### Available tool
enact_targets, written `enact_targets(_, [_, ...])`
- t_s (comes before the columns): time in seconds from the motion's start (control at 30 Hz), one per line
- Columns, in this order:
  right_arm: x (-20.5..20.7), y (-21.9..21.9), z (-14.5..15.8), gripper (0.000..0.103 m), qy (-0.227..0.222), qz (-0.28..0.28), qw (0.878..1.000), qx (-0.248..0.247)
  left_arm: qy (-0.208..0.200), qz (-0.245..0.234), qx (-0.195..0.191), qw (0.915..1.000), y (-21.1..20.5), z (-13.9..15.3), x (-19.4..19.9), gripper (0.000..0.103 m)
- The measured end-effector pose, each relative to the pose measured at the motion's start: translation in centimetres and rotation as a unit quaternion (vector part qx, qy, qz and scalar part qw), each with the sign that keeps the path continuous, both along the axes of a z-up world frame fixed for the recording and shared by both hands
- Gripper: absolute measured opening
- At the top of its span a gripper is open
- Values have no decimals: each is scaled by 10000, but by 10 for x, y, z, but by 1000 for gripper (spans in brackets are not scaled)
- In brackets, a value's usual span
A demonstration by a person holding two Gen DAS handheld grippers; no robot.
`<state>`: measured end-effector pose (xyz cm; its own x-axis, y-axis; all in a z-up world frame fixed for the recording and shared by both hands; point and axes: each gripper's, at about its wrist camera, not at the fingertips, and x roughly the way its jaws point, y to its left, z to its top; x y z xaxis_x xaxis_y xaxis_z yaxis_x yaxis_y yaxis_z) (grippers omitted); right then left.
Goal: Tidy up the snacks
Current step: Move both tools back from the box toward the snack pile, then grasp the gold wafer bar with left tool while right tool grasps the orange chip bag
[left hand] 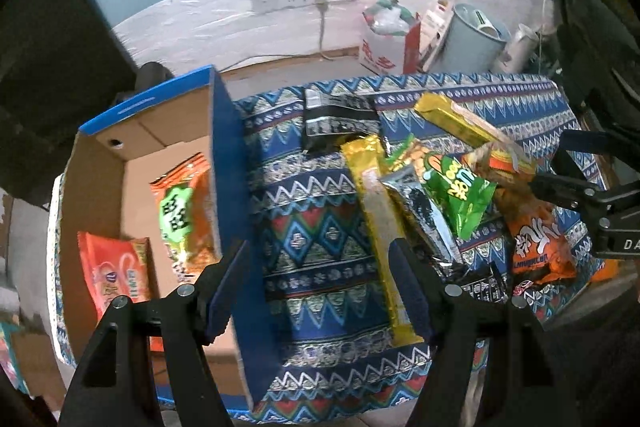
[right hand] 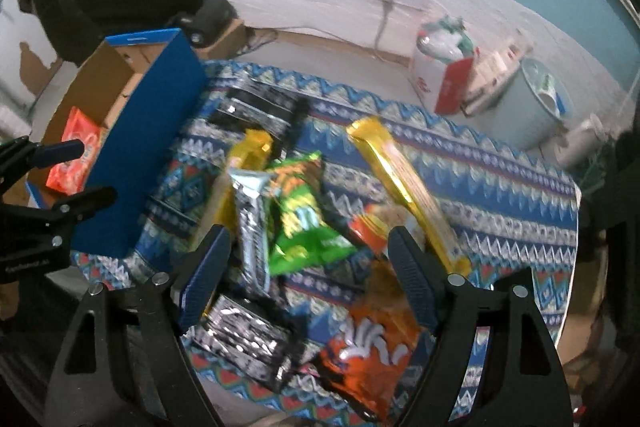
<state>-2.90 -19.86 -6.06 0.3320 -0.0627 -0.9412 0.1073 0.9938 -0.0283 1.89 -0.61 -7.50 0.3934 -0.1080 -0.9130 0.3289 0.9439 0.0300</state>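
Patterned cloth [left hand: 320,227]: lying beneath both sets of tongs, carrying the loose snacks.
Cardboard box [left hand: 224,163]: sitting to the left of the left gripper [left hand: 320,287], its blue wall passing just under that gripper's left finger; holding two orange packets [left hand: 116,275].
Snack pile [right hand: 300,227]: resting ahead of and between the fingers of the right gripper [right hand: 308,275], to the right of the left gripper.
Orange bag [right hand: 368,359]: lying low beside the right finger of the right tongs.
Gold bars [left hand: 380,227]: one running alongside the left gripper's right finger; another lying farther off.
Green packet [right hand: 304,223]: sitting just beyond the right tongs' tips.
Left gripper: standing spread, pinching nothing.
Right gripper: standing spread, gripping nothing; contact with the pile unclear owing to blur.
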Motion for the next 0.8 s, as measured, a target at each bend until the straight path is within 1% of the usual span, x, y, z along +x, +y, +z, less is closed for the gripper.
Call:
enact_targets(0.13, [-16, -16, -12, 80, 191, -201, 9996, -68, 236, -110, 57, 9996, -16, -14, 1, 72])
enact_targets(0.2, [-23, -25, -23, 80, 331, -305, 9990, -76, 383, -145, 68, 9991, -25, -22, 2, 72])
enact_targets(0.33, [-37, -44, -46, 80, 582, -601, 9964, -127, 555, -128, 113, 9983, -39, -36, 4, 73])
enact_targets(0.4, [-43, -54, -58, 80, 734, -814, 9940, 16, 640, -161, 154, 9977, -46, -43, 5, 72])
enact_targets(0.53, [-55, -70, -79, 80, 966, -1222, 9867, 463, 695, -213, 230, 9971, -56, -51, 6, 72])
enact_targets(0.63, [-56, -72, -91, 80, 1080, -1300, 9841, 537, 764, -199, 282, 9965, -61, -58, 8, 73])
enact_targets(0.8, [-53, -68, -108, 81, 1271, -1256, 9829, 445, 1046, -84, 210, 9943, -62, -72, 14, 72])
